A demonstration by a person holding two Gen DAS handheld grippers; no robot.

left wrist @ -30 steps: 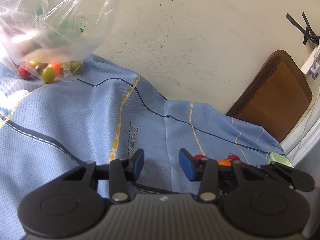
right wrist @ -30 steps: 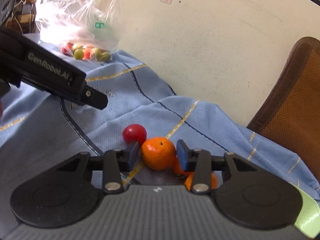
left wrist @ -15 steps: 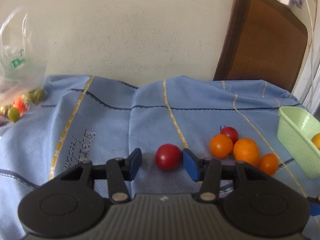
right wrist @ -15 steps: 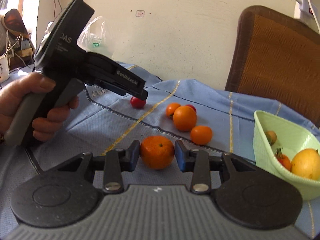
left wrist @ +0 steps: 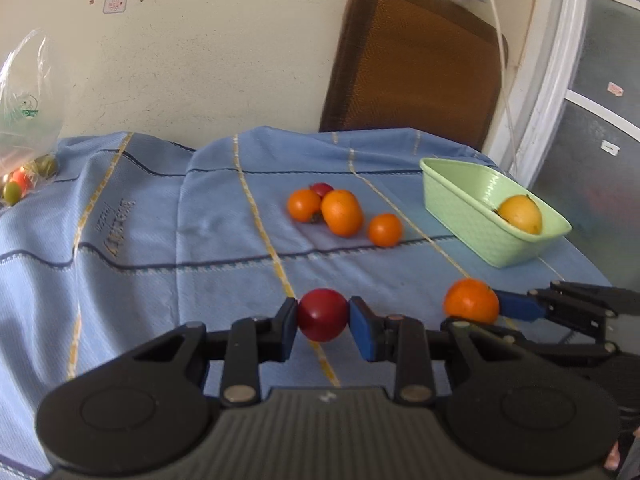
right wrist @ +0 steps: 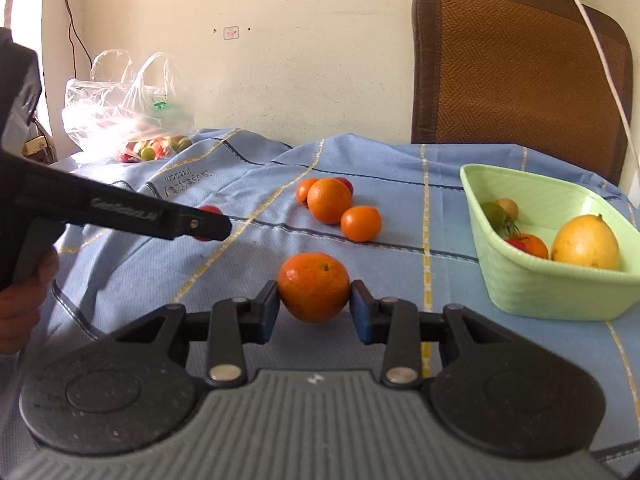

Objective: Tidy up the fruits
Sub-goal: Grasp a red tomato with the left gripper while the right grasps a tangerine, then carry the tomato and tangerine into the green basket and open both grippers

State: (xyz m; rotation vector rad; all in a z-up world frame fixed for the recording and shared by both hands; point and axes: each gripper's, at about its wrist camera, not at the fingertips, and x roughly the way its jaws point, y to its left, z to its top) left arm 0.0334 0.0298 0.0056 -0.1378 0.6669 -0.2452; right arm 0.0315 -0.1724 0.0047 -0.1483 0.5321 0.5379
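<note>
My left gripper (left wrist: 323,322) is shut on a red tomato (left wrist: 322,314) and holds it above the blue cloth (left wrist: 160,240). My right gripper (right wrist: 314,307) is shut on an orange (right wrist: 313,286), also lifted; the orange shows in the left wrist view (left wrist: 471,301) too. Three oranges and a red fruit (right wrist: 336,204) lie together mid-table. A light green basket (right wrist: 532,292) at the right holds a yellow fruit (right wrist: 584,242) and smaller fruits.
A clear plastic bag (right wrist: 120,120) with small fruits sits at the far left by the wall. A brown chair back (right wrist: 520,68) stands behind the table. A white cable (right wrist: 600,52) hangs at the right. A hand (right wrist: 20,300) holds the left gripper.
Both grippers have lifted and pulled back from the fruit cluster, each carrying its fruit. The left jaws closed on the red tomato. The basket came fully into view.
</note>
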